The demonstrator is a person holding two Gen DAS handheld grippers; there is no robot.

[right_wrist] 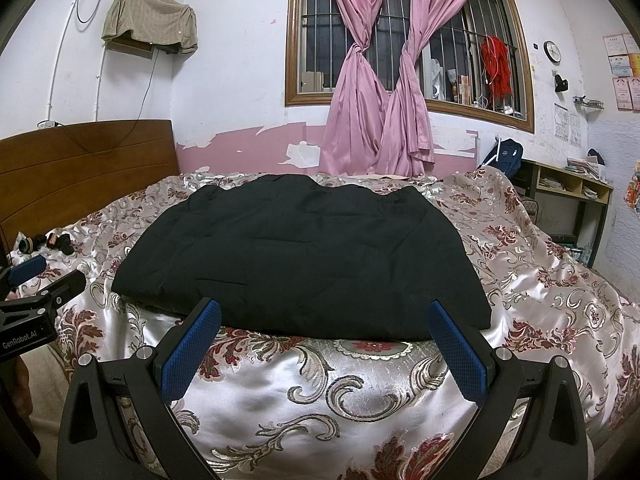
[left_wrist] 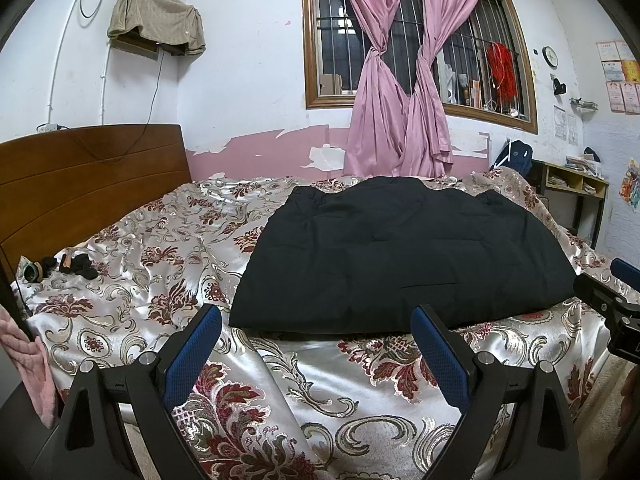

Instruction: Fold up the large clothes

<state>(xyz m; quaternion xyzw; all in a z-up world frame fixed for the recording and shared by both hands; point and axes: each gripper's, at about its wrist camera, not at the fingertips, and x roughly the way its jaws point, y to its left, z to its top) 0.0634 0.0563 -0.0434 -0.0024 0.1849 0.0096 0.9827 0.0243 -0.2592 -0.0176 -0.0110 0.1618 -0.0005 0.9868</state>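
Note:
A large black quilted garment [left_wrist: 400,252] lies folded flat in a rough rectangle on the bed; it also shows in the right wrist view [right_wrist: 300,256]. My left gripper [left_wrist: 316,320] is open and empty, just short of the garment's near edge toward its left end. My right gripper [right_wrist: 324,312] is open and empty, at the near edge toward the right end. Each gripper shows at the side of the other view: the right gripper [left_wrist: 608,300], the left gripper [right_wrist: 36,280].
The bed carries a shiny floral cover [left_wrist: 340,392]. A wooden headboard [left_wrist: 80,188] stands at the left, with small dark items [left_wrist: 76,266] beside it. Pink curtains [left_wrist: 400,100] hang at the barred window. A desk [left_wrist: 576,188] stands at the right. A pink cloth [left_wrist: 28,360] hangs at the left edge.

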